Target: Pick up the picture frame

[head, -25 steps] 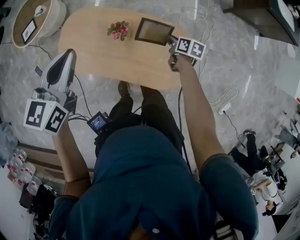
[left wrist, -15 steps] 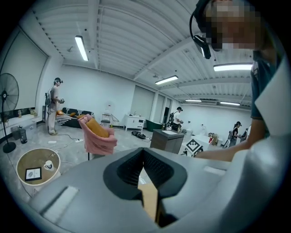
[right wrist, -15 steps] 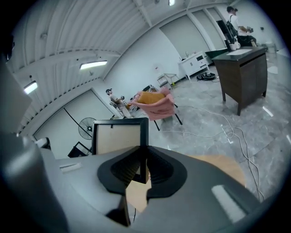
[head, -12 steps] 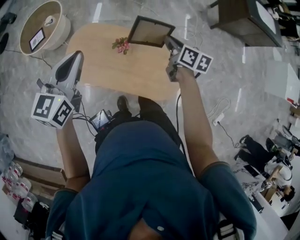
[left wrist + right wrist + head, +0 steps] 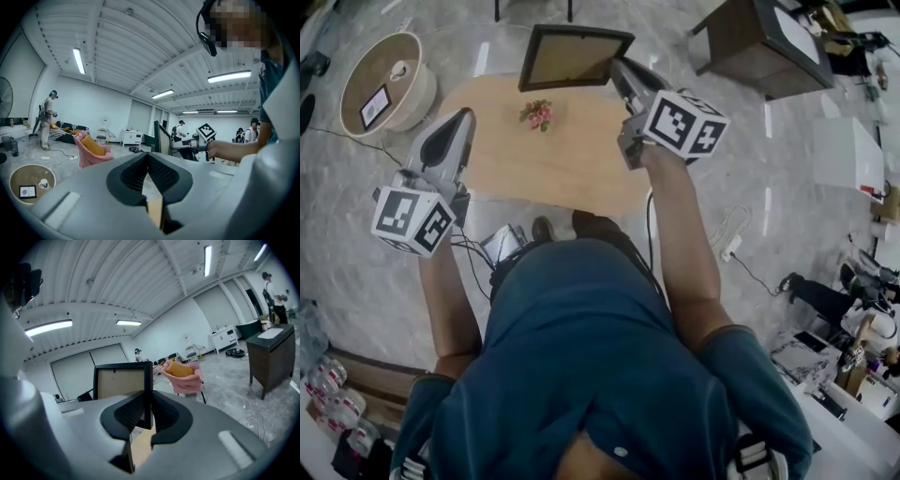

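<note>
OK, L gripper near torso, jaws together, nothing btwn. R gripper clamped on edge of picture frame, frame held up above oval wooden table. Pink flowers on tabletop. Marble floor. Far left, round basket w/ small framed card inside.

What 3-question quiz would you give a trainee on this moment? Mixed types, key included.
1. True or false: the picture frame lies flat on the wooden table.
2. Which gripper clamps the frame's edge? A. left B. right C. both
3. Fill in: the small pink thing on the table is a bunch of ____.
Key: 1 false, it is held up clear of the table. 2 B, the right gripper; the left gripper is shut on nothing. 3 flowers.
</note>
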A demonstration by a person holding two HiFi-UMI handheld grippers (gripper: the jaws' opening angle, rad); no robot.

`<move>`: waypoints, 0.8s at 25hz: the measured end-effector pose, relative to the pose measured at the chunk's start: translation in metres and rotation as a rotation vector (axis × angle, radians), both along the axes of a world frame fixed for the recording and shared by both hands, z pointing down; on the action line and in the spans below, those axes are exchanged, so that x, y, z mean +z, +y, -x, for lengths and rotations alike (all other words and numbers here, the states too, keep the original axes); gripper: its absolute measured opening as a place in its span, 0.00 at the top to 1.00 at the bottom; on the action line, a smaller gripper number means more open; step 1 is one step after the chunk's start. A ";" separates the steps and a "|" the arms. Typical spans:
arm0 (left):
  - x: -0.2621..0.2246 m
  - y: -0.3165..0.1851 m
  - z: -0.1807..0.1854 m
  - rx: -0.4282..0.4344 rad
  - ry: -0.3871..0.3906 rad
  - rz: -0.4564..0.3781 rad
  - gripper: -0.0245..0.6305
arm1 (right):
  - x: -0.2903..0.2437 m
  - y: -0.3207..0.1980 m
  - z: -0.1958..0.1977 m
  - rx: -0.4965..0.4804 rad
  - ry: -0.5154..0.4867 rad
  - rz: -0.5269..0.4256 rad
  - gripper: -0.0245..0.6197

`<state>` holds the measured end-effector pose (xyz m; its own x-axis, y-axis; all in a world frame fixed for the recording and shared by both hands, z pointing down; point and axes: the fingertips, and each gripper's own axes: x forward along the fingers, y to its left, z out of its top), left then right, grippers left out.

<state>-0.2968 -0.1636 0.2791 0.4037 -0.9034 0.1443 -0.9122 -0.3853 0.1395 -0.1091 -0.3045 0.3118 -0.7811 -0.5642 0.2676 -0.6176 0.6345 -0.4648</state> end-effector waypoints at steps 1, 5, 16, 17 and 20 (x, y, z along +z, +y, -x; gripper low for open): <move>-0.005 0.001 -0.002 0.006 0.002 -0.016 0.97 | -0.013 0.004 0.002 0.000 0.002 -0.033 0.88; -0.024 0.002 -0.013 0.037 -0.005 -0.071 0.96 | -0.055 0.023 0.007 0.005 0.012 -0.150 0.88; -0.059 0.019 -0.026 0.079 -0.022 -0.177 0.96 | -0.122 0.079 0.011 0.021 0.065 -0.382 0.88; -0.060 0.020 -0.026 0.081 -0.021 -0.181 0.96 | -0.123 0.081 0.012 0.021 0.071 -0.391 0.88; -0.061 0.026 -0.027 0.087 -0.020 -0.193 0.96 | -0.121 0.090 0.013 0.023 0.078 -0.397 0.88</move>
<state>-0.2702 -0.1374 0.2181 0.4806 -0.8767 -0.0190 -0.8759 -0.4810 0.0375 -0.1225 -0.2149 0.1909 -0.7527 -0.6530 0.0837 -0.6577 0.7406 -0.1377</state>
